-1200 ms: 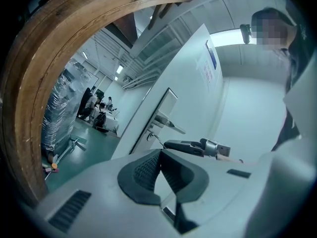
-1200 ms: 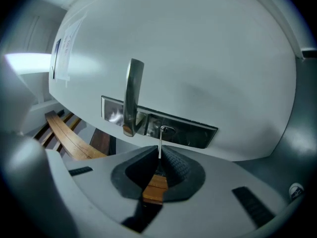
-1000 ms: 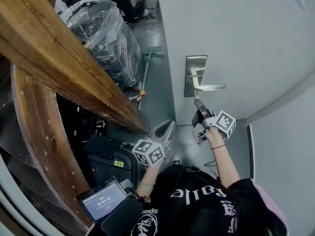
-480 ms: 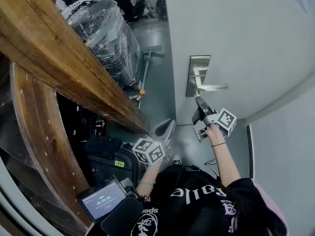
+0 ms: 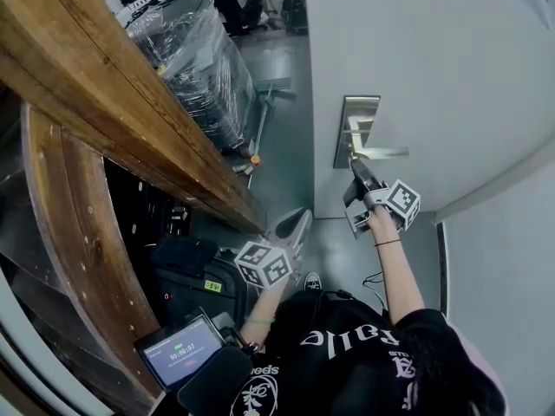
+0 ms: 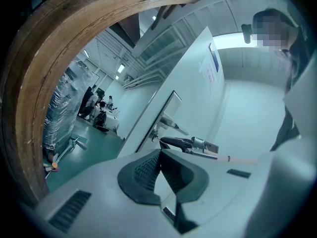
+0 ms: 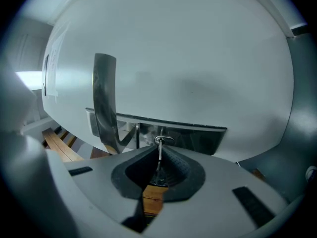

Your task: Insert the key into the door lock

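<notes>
Starting with the biggest thing, a white door (image 5: pixel 451 68) is seen in front of the person. A shiny metal lock plate (image 5: pixel 355 126) is fixed on the door, and a handle (image 5: pixel 382 152) sticks out from it to one side. The right tongs (image 5: pixel 355 166) are held up just under the plate, with the tip pointed at it. The left tongs (image 6: pixel 158 156) are held low, well apart from the door. Their jaws are pressed together and nothing is held in them.

The key (image 7: pixel 159 155) is the smallest thing. It is pinched between the jaws of the right tongs and stands thin side up, and its far end is right at the lock plate. A little metal loop is seen there. It cannot be told if the key is in the hole yet.

The key is likely very light, hard and stiff, so it should not bend or break. It is also thin and smooth, so it may slip or turn in the tongs when it is pushed. It is best held by its flat sides at the wide end, with the thin end left free for the lock.
</notes>
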Demonstrator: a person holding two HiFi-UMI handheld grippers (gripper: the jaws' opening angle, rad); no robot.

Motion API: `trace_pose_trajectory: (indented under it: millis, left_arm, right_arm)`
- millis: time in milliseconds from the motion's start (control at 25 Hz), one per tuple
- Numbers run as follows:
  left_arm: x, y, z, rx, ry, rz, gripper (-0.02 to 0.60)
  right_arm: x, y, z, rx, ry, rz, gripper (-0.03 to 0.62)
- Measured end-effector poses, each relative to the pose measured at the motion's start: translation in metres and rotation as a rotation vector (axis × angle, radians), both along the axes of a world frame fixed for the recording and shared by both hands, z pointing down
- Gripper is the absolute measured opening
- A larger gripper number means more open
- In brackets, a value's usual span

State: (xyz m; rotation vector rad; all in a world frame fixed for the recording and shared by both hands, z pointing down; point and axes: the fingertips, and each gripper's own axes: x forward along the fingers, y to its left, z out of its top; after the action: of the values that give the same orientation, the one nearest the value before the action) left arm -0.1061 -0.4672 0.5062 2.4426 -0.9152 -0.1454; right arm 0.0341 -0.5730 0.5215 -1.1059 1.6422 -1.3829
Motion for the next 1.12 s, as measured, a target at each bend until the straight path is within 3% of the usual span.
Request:
trace_pose_trajectory:
  millis: [160, 360, 600, 920, 1120]
  left_arm:
    - [0.0, 0.003, 0.0, 0.003, 0.0, 0.002, 0.005]
    - [0.004, 0.006, 0.002, 0.0, -0.002, -0.002, 0.005]
    - [0.022, 0.02, -0.002, 0.003, 0.007, 0.01, 0.005]
    - [0.051, 0.062, -0.008, 0.001, 0.001, -0.005, 0.005]
    - [0.081, 0.104, -0.01, -0.001, -0.009, -0.02, 0.005]
  right_arm:
    - [0.001, -0.002, -0.001, 0.024, 0.065, 0.018, 0.037]
    - [-0.002, 0.012, -0.004, 0.051, 0.306, -0.052, 0.04]
    - [-0.004, 0.064, -0.001, 0.073, 0.549, -0.153, 0.038]
    - [-0.003, 0.156, -0.006, 0.13, 0.682, -0.274, 0.038]
    - [0.027, 0.213, -0.002, 0.104, 0.668, -0.278, 0.037]
